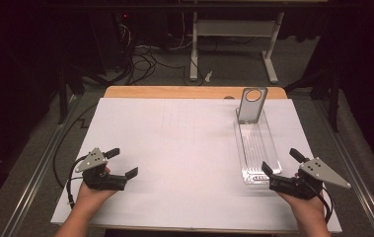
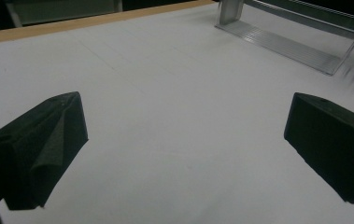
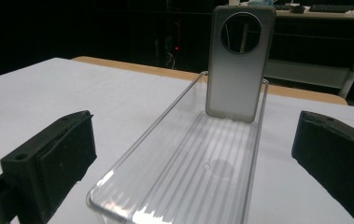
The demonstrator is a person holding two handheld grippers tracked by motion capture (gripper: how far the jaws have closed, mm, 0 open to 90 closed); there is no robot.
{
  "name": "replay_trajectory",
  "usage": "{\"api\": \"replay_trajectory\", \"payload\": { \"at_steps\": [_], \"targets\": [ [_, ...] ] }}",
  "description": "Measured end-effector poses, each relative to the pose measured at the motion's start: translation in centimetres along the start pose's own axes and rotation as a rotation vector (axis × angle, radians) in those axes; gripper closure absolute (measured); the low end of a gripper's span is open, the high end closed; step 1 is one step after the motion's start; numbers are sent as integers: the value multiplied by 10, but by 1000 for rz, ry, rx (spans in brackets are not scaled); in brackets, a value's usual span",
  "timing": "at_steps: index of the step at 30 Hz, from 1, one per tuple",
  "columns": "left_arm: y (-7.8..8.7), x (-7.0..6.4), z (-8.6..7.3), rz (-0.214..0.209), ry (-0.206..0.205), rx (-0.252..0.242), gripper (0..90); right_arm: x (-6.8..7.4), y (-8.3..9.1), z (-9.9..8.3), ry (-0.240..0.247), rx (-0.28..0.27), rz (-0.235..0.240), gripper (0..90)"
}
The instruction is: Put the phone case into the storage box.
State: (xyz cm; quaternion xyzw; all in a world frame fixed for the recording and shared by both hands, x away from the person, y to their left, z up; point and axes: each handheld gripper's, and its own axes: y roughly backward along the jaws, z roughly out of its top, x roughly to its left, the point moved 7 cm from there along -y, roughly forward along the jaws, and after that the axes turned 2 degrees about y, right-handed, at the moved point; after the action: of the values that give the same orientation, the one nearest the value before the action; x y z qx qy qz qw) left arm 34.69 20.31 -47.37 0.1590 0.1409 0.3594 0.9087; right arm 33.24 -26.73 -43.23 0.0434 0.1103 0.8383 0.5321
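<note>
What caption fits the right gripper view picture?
Open right claw faces a clear ribbed tray with a grey phone case standing upright at its far end.

Left black two-jaw handheld gripper (image 1: 123,163): blocky matte foam-like jaw pads, each with a small round hole near its base; grey three-cornered plate with dark screw dots on top; thin black cable looping behind. Right black handheld gripper (image 1: 282,162): same build, same grey plate. Forearms bare, no sleeves.

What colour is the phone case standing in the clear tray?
Translucent grey phone case, with a round camera cutout near its top; clearest in the right gripper view.
</note>
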Motion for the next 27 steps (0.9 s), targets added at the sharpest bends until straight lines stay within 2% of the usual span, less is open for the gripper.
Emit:
{"api": "replay_trajectory", "payload": {
  "at_steps": [5,10,18,27],
  "targets": [
    [2,-7,6,3,-5,-8,7,2,6,-5,-12,-11,17,3],
    [0,-12,8,1,-11,-8,7,6,-1,-6,1,-14,35,3],
    [-2,-8,3,14,-24,26,7,6,-3,-10,6,-5,32,2],
    [-1,-11,5,2,-23,14,7,2,3,-8,-4,-23,16,3]
  ]
}}
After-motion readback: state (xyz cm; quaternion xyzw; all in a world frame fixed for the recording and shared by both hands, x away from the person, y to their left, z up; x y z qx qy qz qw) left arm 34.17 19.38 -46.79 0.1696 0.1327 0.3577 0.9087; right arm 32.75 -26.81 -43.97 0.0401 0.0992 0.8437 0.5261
